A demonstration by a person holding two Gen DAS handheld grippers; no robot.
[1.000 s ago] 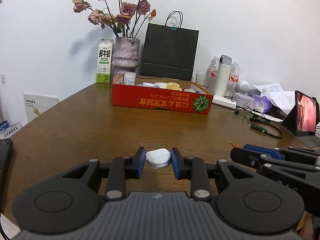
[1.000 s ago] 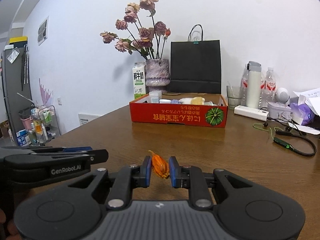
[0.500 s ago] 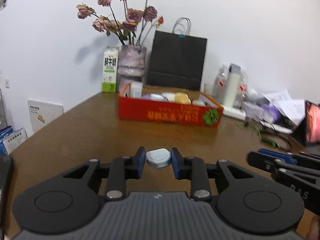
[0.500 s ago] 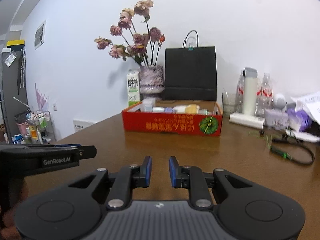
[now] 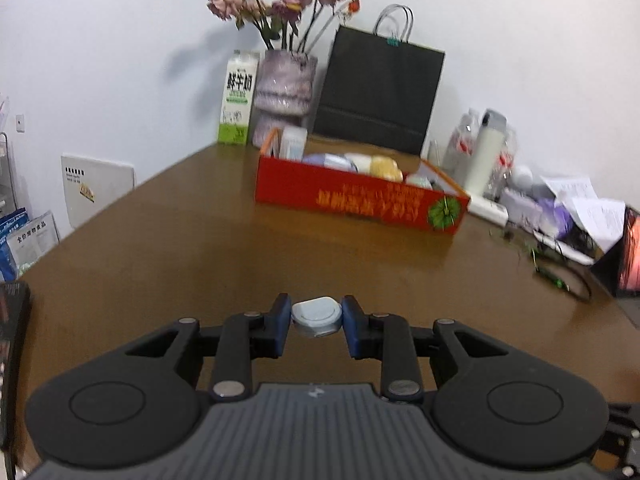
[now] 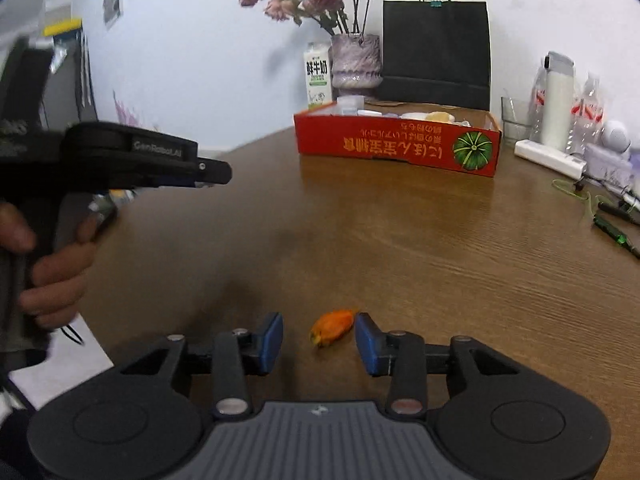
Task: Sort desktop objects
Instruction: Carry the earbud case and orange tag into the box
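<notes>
- My left gripper (image 5: pixel 316 320) is clamping a small white case (image 5: pixel 317 315), rounded and smooth like hard plastic, between its blue pads; the case is hanging above the brown wooden table (image 5: pixel 168 240).
- My right gripper (image 6: pixel 319 334) is standing with jaws spread wide, holding nothing.
- An orange object (image 6: pixel 332 326), small, tapered and wrinkled, is lying on the grained table (image 6: pixel 440 248) between the right fingers, nearer the right-hand pad.
- A red cardboard box (image 5: pixel 360 198), shallow and rectangular with a green pumpkin print, is sitting at the far side, with pale rounded items inside.
- Behind it are standing a milk carton (image 5: pixel 238 98), a ribbed vase (image 5: pixel 284 88) of dried roses and a black paper bag (image 5: pixel 378 92).
- Only the right view is showing a hand (image 6: pixel 52 264) gripping the left gripper's handle, and the orange object.
- Only the left view is showing the white case and a lit screen (image 5: pixel 630 254) at the right edge.
</notes>
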